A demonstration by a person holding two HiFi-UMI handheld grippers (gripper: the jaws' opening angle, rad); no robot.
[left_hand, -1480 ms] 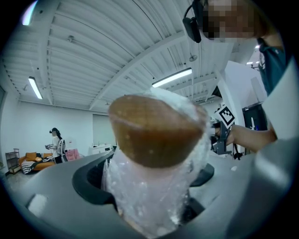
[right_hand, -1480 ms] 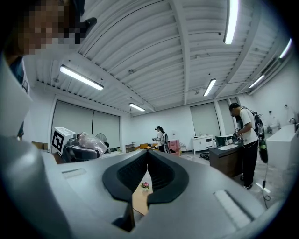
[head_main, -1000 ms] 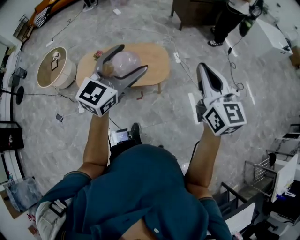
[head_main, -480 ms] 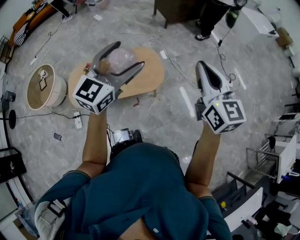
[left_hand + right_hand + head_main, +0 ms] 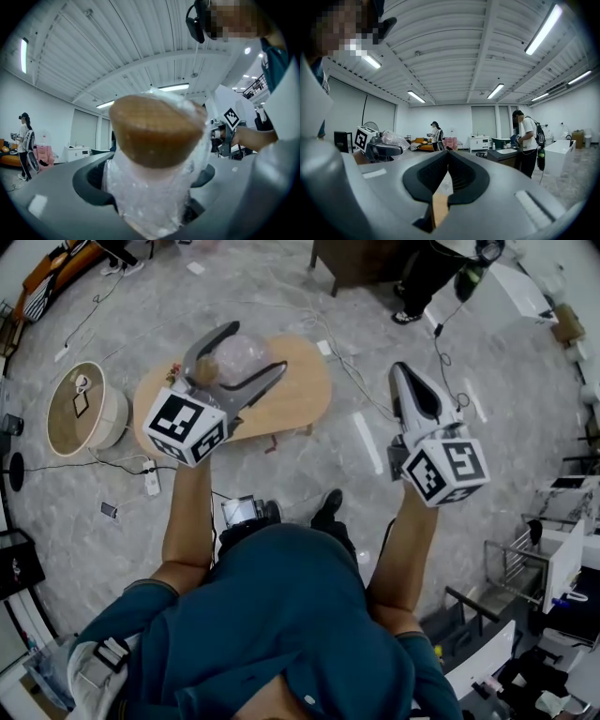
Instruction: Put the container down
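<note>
Over the grey marble floor, the oval wooden table [image 5: 302, 397] is seen just below the cork-lidded clear container [image 5: 246, 358], which is clamped in the left gripper [image 5: 255, 351]; the right gripper [image 5: 401, 371] is held aside, jaws together and empty.

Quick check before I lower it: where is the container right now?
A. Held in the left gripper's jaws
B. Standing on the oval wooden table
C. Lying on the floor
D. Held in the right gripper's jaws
A: the left gripper view shows the left gripper clamped on the clear container with its brown top, while the right gripper has its jaws together on nothing.
</note>
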